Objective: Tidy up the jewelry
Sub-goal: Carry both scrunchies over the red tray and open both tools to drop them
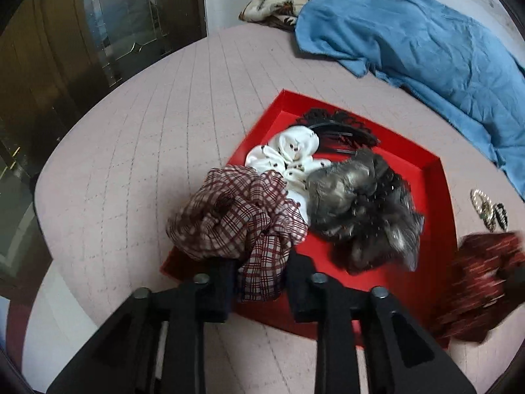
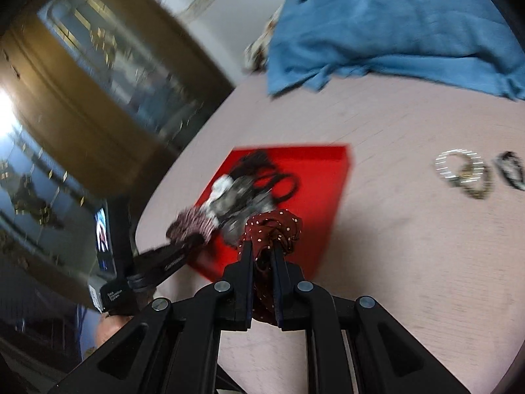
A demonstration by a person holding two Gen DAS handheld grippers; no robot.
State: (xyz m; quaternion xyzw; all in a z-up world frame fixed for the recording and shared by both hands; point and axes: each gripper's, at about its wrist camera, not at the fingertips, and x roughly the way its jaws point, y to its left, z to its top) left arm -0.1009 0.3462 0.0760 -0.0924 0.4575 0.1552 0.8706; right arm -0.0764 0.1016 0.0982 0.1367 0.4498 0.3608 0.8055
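I have the left gripper (image 1: 259, 282) over the near corner of the red tray (image 1: 439, 177), its fingers (image 1: 302, 289) closed on the tail of the plaid scrunchie (image 1: 236, 216), whose bulk overhangs the tray's near-left edge. In the tray beyond it lie the white scrunchie (image 1: 288, 154), the grey scrunchie (image 1: 361, 203) and black hair combs (image 1: 341, 128) at the far side. My right gripper (image 2: 264, 256) holds the maroon dotted scrunchie (image 2: 272, 229) pinched between narrow fingers, hovering at the tray's near-right edge. The bracelets (image 2: 462, 170) sit on the bed well right of the tray. I judge both scrunchies are mid-delivery; next I should carry each fully over the tray floor, then spread the fingers to drop them.
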